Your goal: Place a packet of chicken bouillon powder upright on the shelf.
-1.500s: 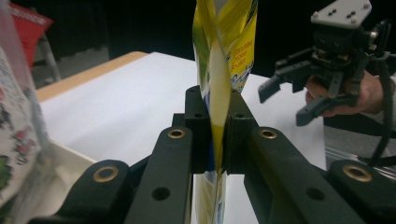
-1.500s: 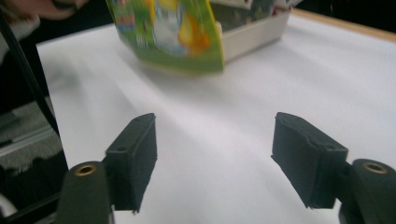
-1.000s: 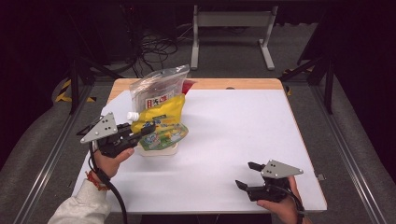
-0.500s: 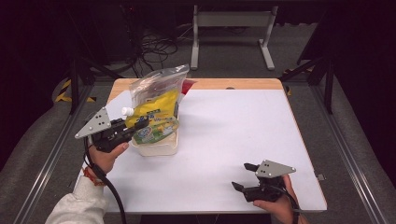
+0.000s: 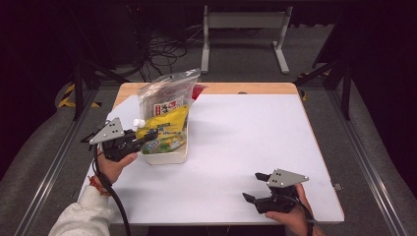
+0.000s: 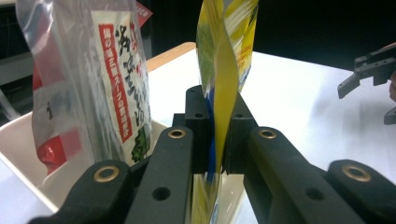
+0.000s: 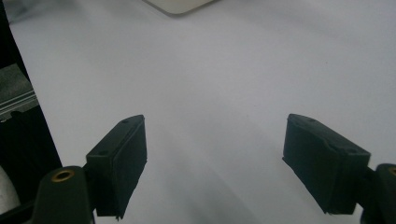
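Yellow foil is what I have clamped: the left gripper [image 5: 147,136] has its fingers [image 6: 200,122] clenched on the lower edge of the yellow snack pouch [image 5: 164,129]. The pouch stands upright, long axis vertical, in the white tray [image 5: 164,157] at the counter's [image 5: 255,142] left, just in front of the clear red-labelled bag [image 5: 164,93]. My right gripper [image 5: 254,186] rests released and empty, well apart at the near right, so the left hand decides the next move.
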`<state>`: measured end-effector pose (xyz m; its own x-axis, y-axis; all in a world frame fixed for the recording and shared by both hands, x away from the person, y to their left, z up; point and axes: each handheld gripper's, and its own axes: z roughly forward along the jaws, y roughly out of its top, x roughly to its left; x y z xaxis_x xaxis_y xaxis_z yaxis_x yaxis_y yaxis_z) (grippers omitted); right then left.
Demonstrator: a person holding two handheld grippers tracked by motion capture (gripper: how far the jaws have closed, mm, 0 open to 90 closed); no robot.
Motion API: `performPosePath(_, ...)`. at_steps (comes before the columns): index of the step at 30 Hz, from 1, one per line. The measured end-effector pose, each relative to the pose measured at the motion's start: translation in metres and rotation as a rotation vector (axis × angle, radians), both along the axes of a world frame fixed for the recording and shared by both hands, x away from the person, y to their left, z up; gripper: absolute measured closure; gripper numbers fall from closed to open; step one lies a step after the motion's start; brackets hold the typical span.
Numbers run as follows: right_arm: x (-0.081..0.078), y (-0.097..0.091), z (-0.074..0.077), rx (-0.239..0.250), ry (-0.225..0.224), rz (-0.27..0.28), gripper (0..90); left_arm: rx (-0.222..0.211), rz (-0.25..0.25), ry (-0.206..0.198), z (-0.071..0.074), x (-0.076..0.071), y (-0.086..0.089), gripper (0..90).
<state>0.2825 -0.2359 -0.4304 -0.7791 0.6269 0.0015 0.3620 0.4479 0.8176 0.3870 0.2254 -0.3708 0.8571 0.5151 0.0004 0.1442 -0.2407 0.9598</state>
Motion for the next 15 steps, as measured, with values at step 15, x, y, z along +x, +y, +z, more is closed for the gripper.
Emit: performPosePath(15,0.000,0.003,-0.002,-0.007,0.012,0.014,21.5,0.014,0.003,0.058,-0.019,0.006,0.001,84.0)
